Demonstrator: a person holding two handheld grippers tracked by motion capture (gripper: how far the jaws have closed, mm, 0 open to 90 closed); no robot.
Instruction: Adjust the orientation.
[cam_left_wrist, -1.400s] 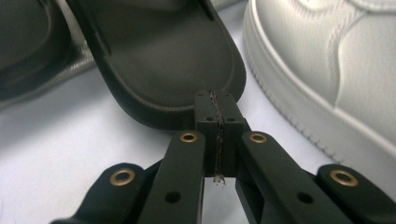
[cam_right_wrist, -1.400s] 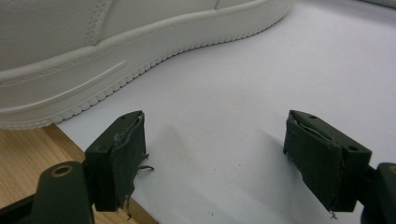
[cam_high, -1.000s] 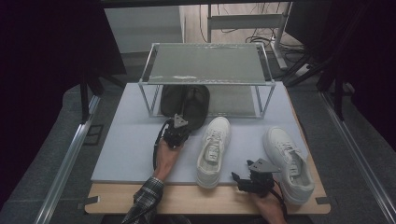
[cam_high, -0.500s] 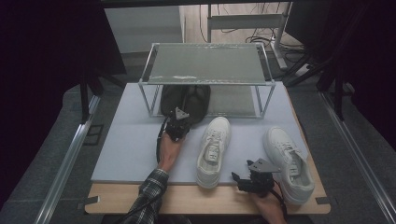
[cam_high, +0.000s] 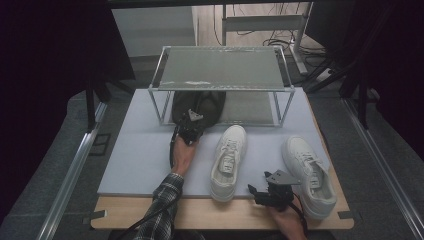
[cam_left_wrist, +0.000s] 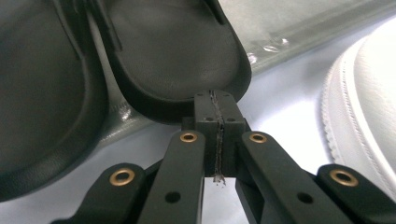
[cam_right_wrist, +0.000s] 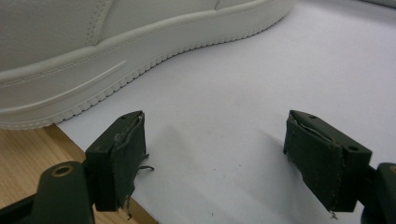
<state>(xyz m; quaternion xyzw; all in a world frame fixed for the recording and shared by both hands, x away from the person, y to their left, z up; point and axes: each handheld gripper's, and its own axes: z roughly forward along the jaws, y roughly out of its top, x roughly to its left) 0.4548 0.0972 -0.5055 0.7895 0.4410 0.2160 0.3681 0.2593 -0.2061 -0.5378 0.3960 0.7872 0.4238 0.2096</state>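
Pushing: left tongs (cam_high: 192, 124) sit at the heel of a black slipper (cam_high: 209, 104), jaws pressed flat together with nothing between them
Close-up: in the left gripper view the left tongs' tips (cam_left_wrist: 218, 112) meet the slipper's (cam_left_wrist: 173, 51) rim, touching or just about
Slippers: there's a second black slipper (cam_left_wrist: 42, 93) right beside it, both on the low level of the metal rack (cam_high: 222, 67) at the back of the desk (cam_high: 135, 150)
Right tongs: (cam_high: 265, 192) hang at the desk's near edge, jaws wide apart, holding nothing
Sneakers: one white sneaker (cam_high: 229, 161) lies mid-desk, the other white sneaker (cam_high: 310, 170) is farther right, just beside the right tongs
Right gripper view: a white sneaker's sole (cam_right_wrist: 130, 56) is just ahead of the open jaws, not touching
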